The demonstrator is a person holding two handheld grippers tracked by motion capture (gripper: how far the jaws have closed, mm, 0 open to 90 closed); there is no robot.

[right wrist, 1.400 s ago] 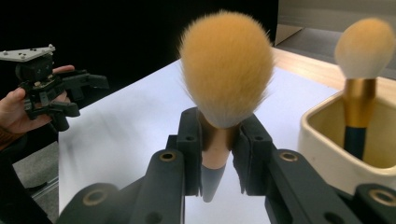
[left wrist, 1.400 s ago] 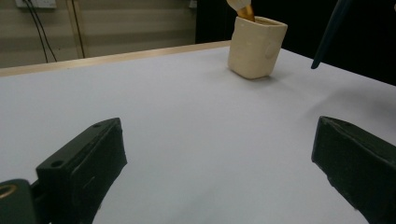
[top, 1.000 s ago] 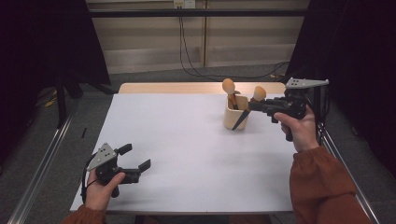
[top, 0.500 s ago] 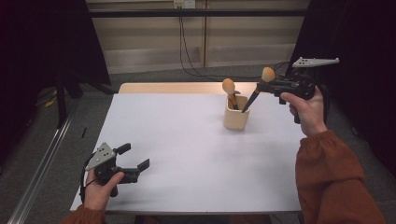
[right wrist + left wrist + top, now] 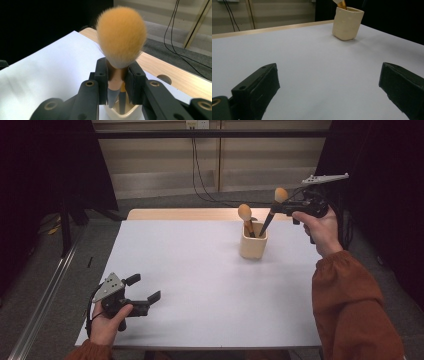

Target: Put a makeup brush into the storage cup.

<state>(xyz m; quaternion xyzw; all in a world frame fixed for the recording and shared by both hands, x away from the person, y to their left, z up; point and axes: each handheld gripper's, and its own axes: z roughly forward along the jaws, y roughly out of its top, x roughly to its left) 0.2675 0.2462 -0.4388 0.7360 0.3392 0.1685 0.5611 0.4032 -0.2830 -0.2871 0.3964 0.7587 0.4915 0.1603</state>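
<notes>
My right tongs (image 5: 282,209) pinch a makeup brush (image 5: 121,37) just below its orange head, the two pads pressed on the dark collar. In the high view the brush (image 5: 274,209) slants, with its head up by my right hand (image 5: 320,227) and its handle running down into the cream cup (image 5: 253,245) near the far right of the white bench (image 5: 200,270). The tip seems to sit at or just inside the rim; I cannot tell which. A second brush (image 5: 245,215) stands in the cup, leaning to the other side.

I judge the step in hand to be drawing this brush out of the cup. To do it well I should pull along the line of the handle, up and toward my hand, not sideways, so the tip does not catch the rim and tip the cup over. The cup is light-looking and nothing steadies it, so a slow, straight lift matters. I should keep the squeeze firm but not harder, since the collar is narrow and smooth and could twist between the pads. I also want to stay clear of the other brush, whose head is near my path.

My left tongs (image 5: 145,295) rest spread wide at the near left corner of the bench, holding nothing. In the left gripper view the cup (image 5: 347,23) sits well apart from them.
</notes>
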